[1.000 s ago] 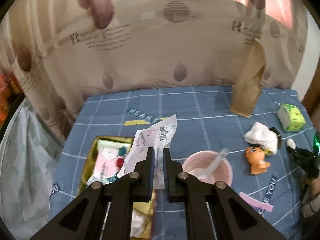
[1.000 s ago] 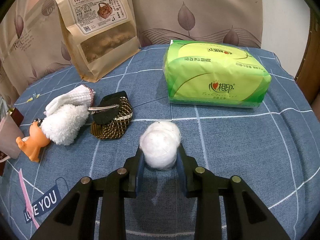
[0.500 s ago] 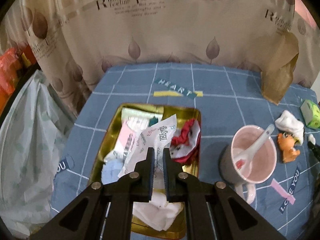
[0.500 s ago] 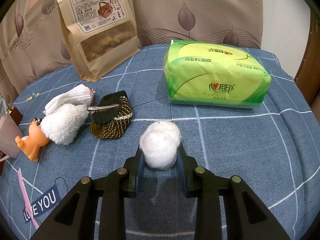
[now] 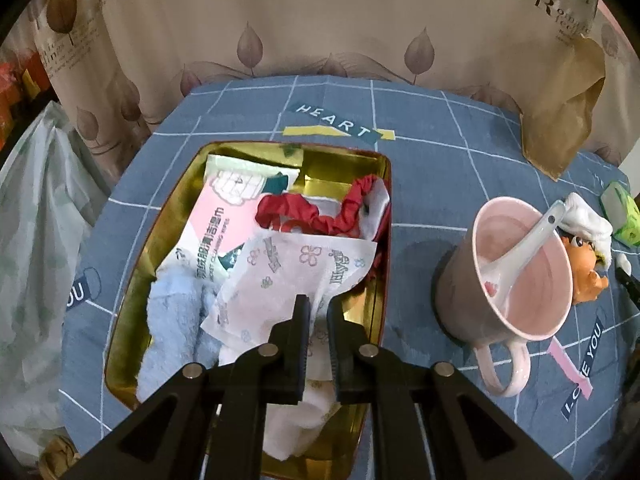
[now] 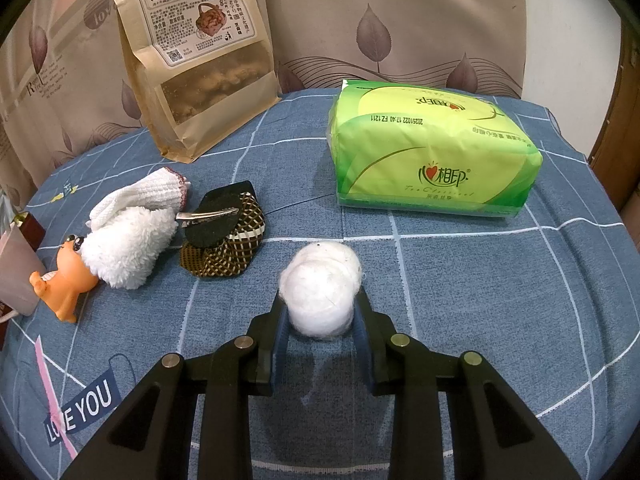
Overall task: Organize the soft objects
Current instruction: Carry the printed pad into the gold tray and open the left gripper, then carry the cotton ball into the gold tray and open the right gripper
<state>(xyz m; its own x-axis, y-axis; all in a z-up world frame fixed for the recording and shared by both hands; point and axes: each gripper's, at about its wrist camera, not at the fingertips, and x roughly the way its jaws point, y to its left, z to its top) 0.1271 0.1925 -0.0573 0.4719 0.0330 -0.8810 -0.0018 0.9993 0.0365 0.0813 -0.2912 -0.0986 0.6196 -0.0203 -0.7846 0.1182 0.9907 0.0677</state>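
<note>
Left gripper: the left gripper (image 5: 318, 314) points down over the gold tin tray (image 5: 132, 292); its jaws stand almost closed, a narrow gap between them, with the near edge of a white printed sachet (image 5: 288, 280) in that gap. Whether the pads press on it cannot be told.
Sachet: flat, flower-printed, it lies across the other things in the tray, its far corner near the tray's right wall.
Tray contents: a pink and white wet-wipe pack (image 5: 224, 216) at the far left, a red scrunchie (image 5: 316, 214) at the far right, a light blue towel (image 5: 176, 320) at the near left, white cloth under the sachet.
Beside the tray: a pink mug (image 5: 516, 280) with a white spoon (image 5: 524, 248) in it stands to the right on the blue checked tablecloth (image 5: 432, 168).
Right gripper: the right gripper (image 6: 320, 312) is closed on a white cotton ball (image 6: 320, 290), both pads pressing its sides, just above the cloth.
Soft things left out: a white fluffy sock (image 6: 128, 240) and a white knit glove (image 6: 148, 192) lie touching, left of the ball; a brown checked hair clip (image 6: 224, 236) sits between them and the ball.
Others: an orange toy figure (image 6: 64, 280) touches the sock; a green tissue pack (image 6: 432, 156) and a kraft snack bag (image 6: 200, 60) stand farther back.
</note>
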